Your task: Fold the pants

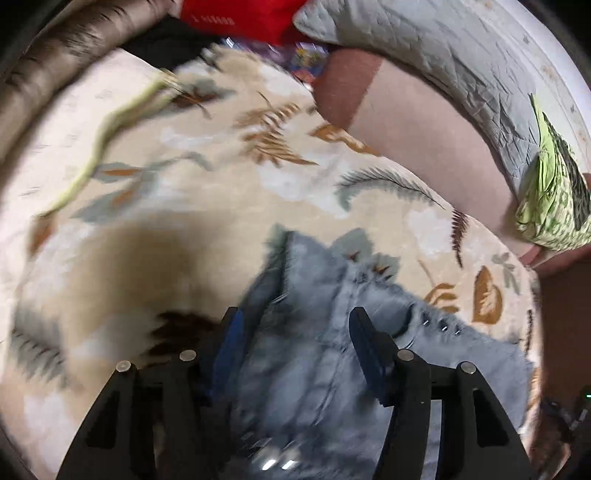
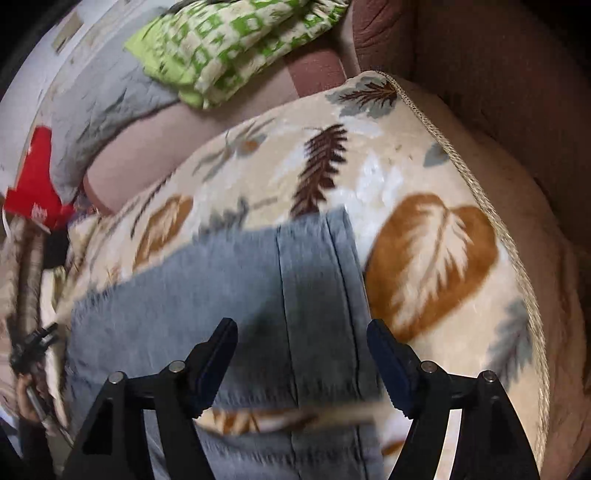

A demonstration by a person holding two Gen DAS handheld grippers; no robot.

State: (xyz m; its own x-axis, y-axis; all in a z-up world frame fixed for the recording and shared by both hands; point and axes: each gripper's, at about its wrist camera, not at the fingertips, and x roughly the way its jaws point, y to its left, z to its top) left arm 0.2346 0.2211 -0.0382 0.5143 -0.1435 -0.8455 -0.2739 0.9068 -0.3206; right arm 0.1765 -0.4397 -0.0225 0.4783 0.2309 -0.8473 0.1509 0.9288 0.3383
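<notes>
The left gripper (image 1: 295, 317) stands with its jaws well parted above the faded blue denim pants (image 1: 332, 332), gripping nothing; the cloth lies loose beneath and between the dark blue pads, and blur hides whether a pad brushes it. The right gripper (image 2: 301, 328) is spread wider still, also holding nothing, over the pants' flat seamed panel (image 2: 258, 280).

The pants lie on a cream plush blanket printed with brown and grey leaves (image 1: 184, 184), toward its near side. In the right wrist view their right edge stops short of the blanket's braided cord border (image 2: 476, 206), with a bare strip of blanket between. In the left wrist view, bare blanket stretches away beyond and to the left of the denim.

Along the blanket's far side runs a pale pink cushion (image 1: 424, 122), with a grey quilted cover (image 1: 443, 48) and a green-and-white patterned cloth bundle (image 2: 229, 44) lying on it. A red cloth (image 1: 236, 18) sits at the far corner.
</notes>
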